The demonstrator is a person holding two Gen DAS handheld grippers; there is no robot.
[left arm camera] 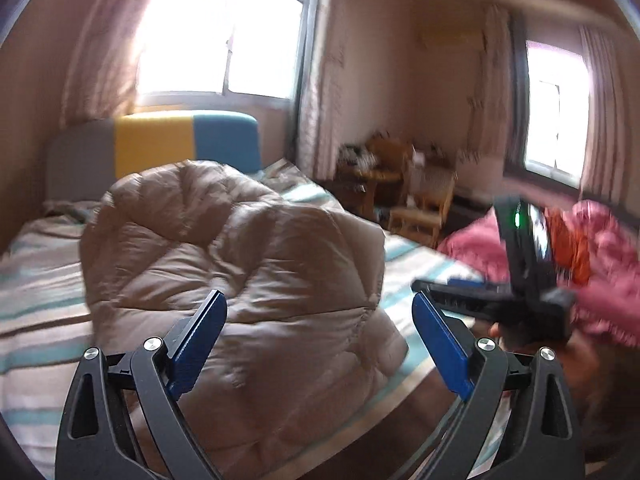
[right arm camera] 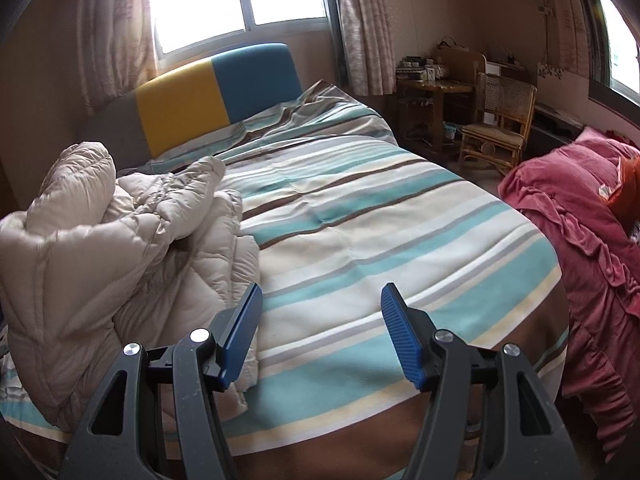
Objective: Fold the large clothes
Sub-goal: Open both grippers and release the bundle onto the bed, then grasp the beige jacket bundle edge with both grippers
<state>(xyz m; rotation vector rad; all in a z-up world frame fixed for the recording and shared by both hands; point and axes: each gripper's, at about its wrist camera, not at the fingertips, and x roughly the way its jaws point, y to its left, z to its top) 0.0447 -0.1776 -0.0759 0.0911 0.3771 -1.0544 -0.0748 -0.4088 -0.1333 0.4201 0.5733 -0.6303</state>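
Both cams sat right behind their own blue-padded fingers, looking out along them. The left wrist view hovered close over the beige puffer jacket (left arm camera: 240, 264) and faced the headboard (left arm camera: 184, 144) and window (left arm camera: 224, 36) — blurry, too. The right wrist view sat further back at the foot of the striped bed (right arm camera: 360, 216), tilted down. Both shared the jacket, headboard, rattan chair (right arm camera: 500, 120) and pink bedding (right arm camera: 580, 240) — the left view also caught the right gripper (left arm camera: 452, 292).
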